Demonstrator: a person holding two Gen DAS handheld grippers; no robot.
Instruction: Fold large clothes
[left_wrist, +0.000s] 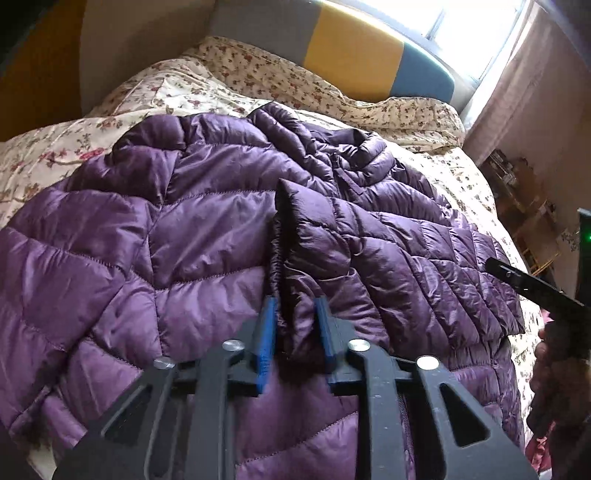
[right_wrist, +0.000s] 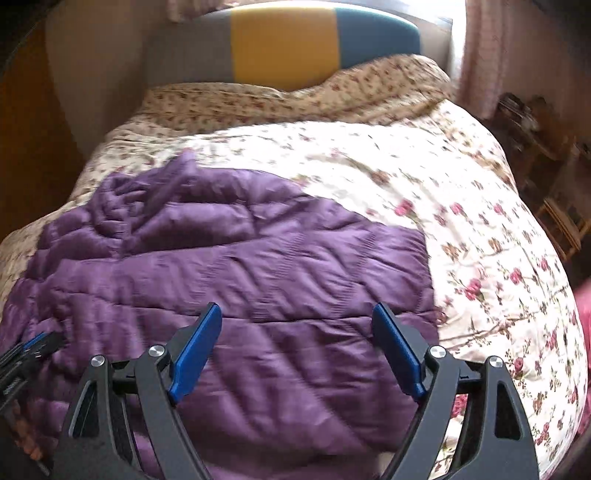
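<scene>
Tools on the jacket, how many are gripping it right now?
1. The left tool pinches a raised fold of the purple jacket. The right tool hangs open above it, gripping nothing.

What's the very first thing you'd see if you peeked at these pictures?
A big, shiny purple puffy jacket sprawls across a bed covered in a flowery quilt. The left gripper pinches a raised fold of it between blue pads, while the right gripper hangs wide open above it. Behind the bed stands a grey, yellow and blue headboard.
</scene>
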